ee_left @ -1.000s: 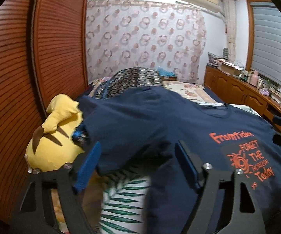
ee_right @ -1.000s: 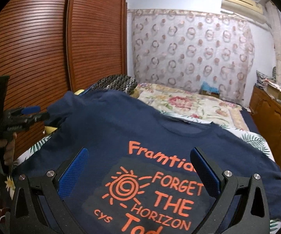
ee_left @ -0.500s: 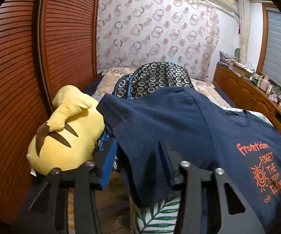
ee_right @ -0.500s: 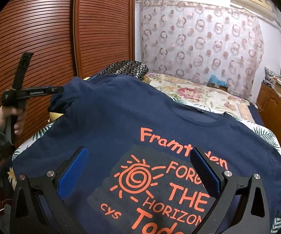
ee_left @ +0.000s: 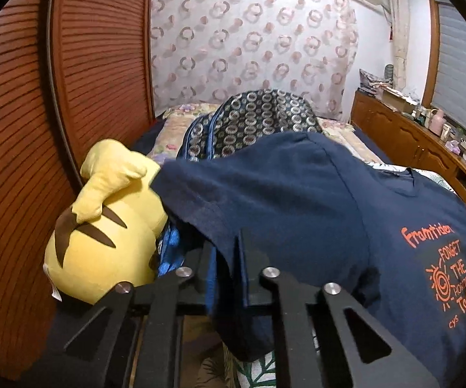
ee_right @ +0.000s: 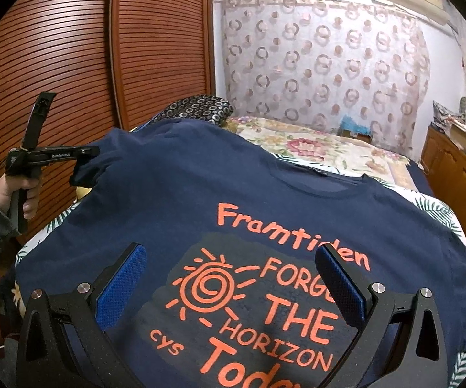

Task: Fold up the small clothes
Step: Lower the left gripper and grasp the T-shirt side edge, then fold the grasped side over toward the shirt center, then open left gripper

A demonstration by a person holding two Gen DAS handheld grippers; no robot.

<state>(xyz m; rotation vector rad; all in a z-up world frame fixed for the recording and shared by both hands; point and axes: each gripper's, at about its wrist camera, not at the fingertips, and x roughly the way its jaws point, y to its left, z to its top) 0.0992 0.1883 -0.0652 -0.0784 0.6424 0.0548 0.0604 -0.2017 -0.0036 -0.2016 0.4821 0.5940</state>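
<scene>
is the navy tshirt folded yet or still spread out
Mostly spread: navy t-shirt lies print-up across the bed, only its sleeve pinched by the left gripper.

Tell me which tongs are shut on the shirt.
The left tongs: closed on the navy T-shirt's sleeve edge beside the yellow plush. The right tongs hover wide open above the orange print, gripping nothing.

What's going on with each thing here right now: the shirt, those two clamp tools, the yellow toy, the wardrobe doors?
Navy T-shirt: spread print-up on the bed, one sleeve lifted.
Sleeve: pinched and raised off the bed.
Left gripper: fingers shut on the sleeve.
Right gripper: fingers wide open above the print, holding nothing.
Yellow plush toy: lying beside the shirt, by the wardrobe.
Wardrobe doors: closed.
</scene>
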